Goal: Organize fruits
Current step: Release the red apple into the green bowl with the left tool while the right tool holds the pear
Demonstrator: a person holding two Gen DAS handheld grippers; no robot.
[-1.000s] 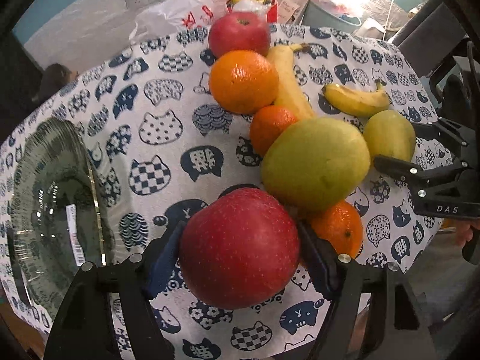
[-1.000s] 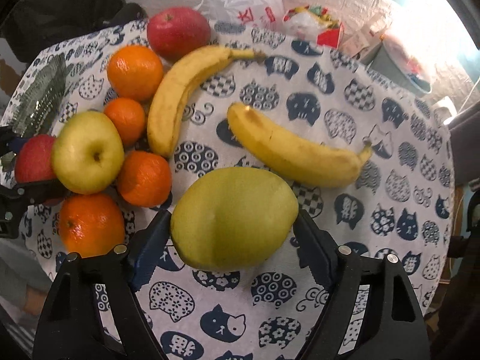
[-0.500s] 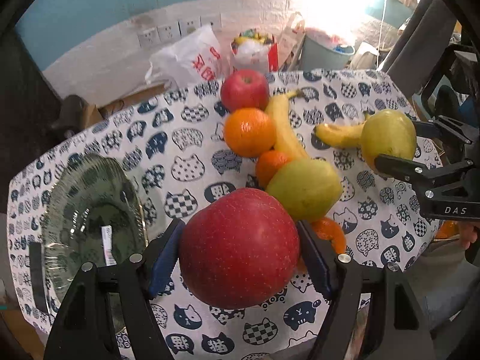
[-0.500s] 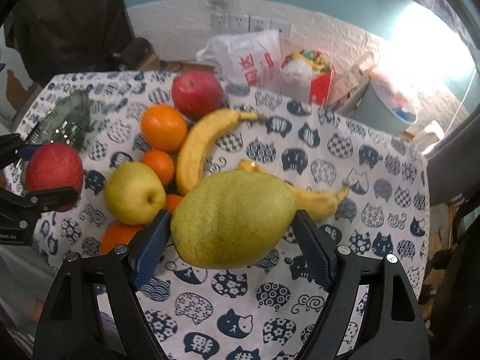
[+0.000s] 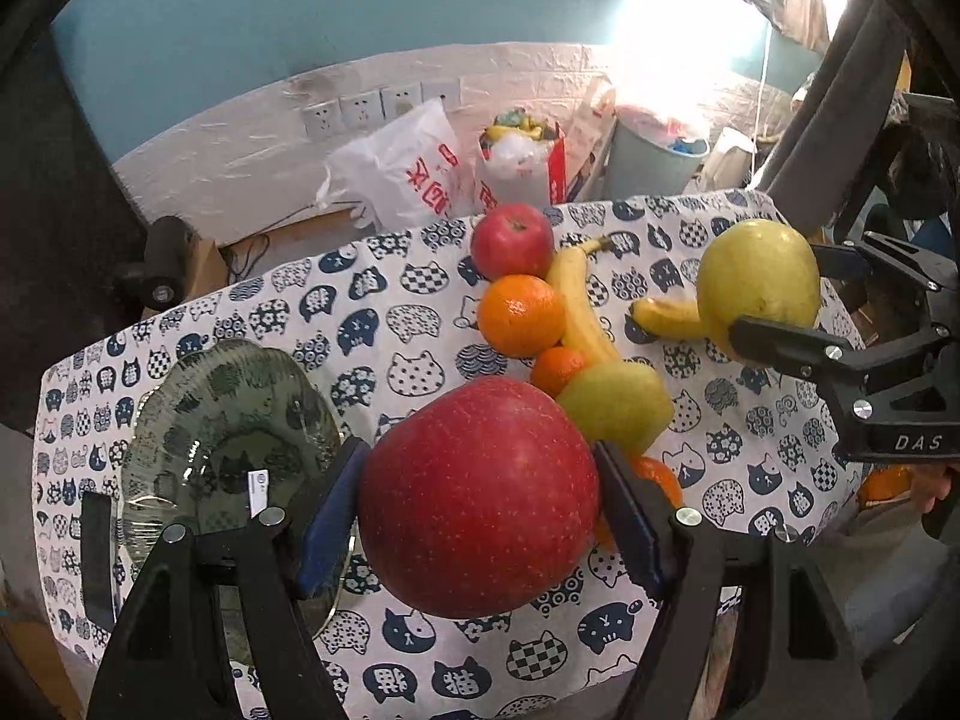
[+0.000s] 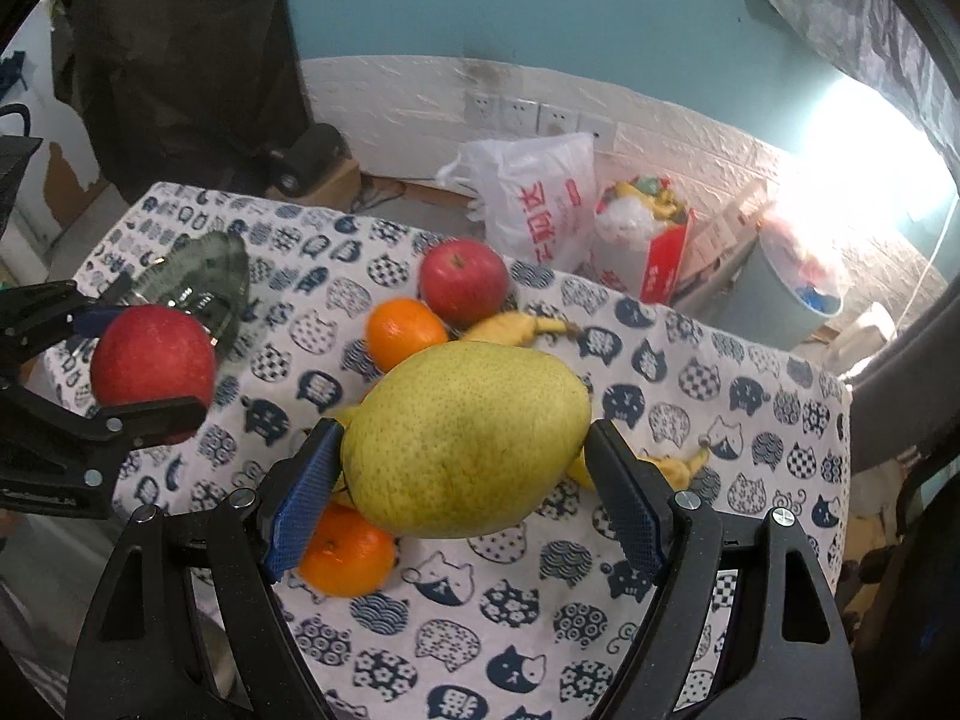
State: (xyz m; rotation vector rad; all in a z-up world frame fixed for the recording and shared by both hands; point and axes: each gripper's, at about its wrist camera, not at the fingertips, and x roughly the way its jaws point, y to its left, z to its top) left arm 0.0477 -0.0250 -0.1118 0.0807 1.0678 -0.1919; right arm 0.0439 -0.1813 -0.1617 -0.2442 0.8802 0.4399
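My left gripper [image 5: 480,510] is shut on a big red apple [image 5: 480,498] and holds it high above the table; it also shows in the right wrist view [image 6: 153,357]. My right gripper [image 6: 462,474] is shut on a green pear [image 6: 465,441], also lifted; the pear shows in the left wrist view [image 5: 759,285]. On the cat-print tablecloth [image 5: 390,324] lie a second red apple [image 5: 511,239], an orange [image 5: 521,315], a smaller orange [image 5: 557,369], a green apple [image 5: 621,405], two bananas [image 5: 579,312] and further oranges [image 6: 348,552]. A glass plate [image 5: 228,438] sits at the table's left end.
Behind the table stand a white plastic bag [image 5: 402,171], a red carton of rubbish [image 5: 522,165] and a grey bin [image 5: 651,159] against a white brick wall with sockets [image 5: 381,105]. A dark chair frame [image 5: 852,78] is at the right. The table's near edge is just below my grippers.
Both grippers have risen steadily away from the table, each carrying its fruit. The table and remaining fruit now look smaller and farther below.
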